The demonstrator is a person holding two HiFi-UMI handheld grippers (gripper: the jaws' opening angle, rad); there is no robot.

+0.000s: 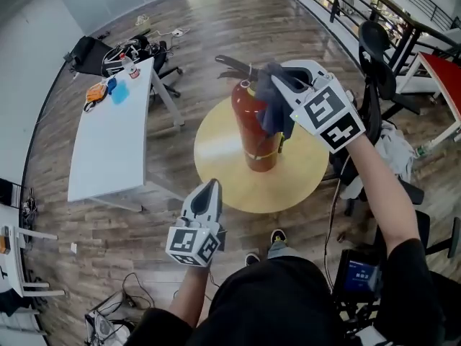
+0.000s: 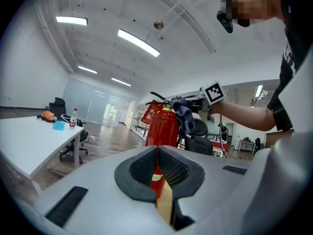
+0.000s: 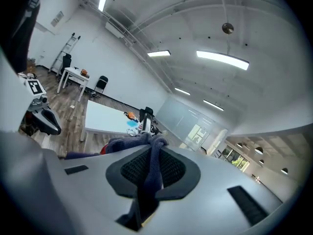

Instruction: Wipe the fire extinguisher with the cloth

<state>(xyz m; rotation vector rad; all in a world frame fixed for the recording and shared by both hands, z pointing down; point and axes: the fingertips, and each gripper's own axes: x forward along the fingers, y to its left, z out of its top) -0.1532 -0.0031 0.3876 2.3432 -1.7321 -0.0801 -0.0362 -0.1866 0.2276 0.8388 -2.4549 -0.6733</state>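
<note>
Left gripper (image 1: pixel 210 187) sits low, close to the person's body, jaws pressed together with nothing in them. It's aimed at the red fire extinguisher (image 1: pixel 252 132), which stands upright on the round yellow desk (image 1: pixel 216 157) just ahead, not touching. Right gripper (image 1: pixel 277 78) is up higher and pinching a dark blue cloth (image 1: pixel 272 110); the cloth's bunched against the top of the extinguisher right by its black handle and drapes down the side nearest that gripper.
</note>
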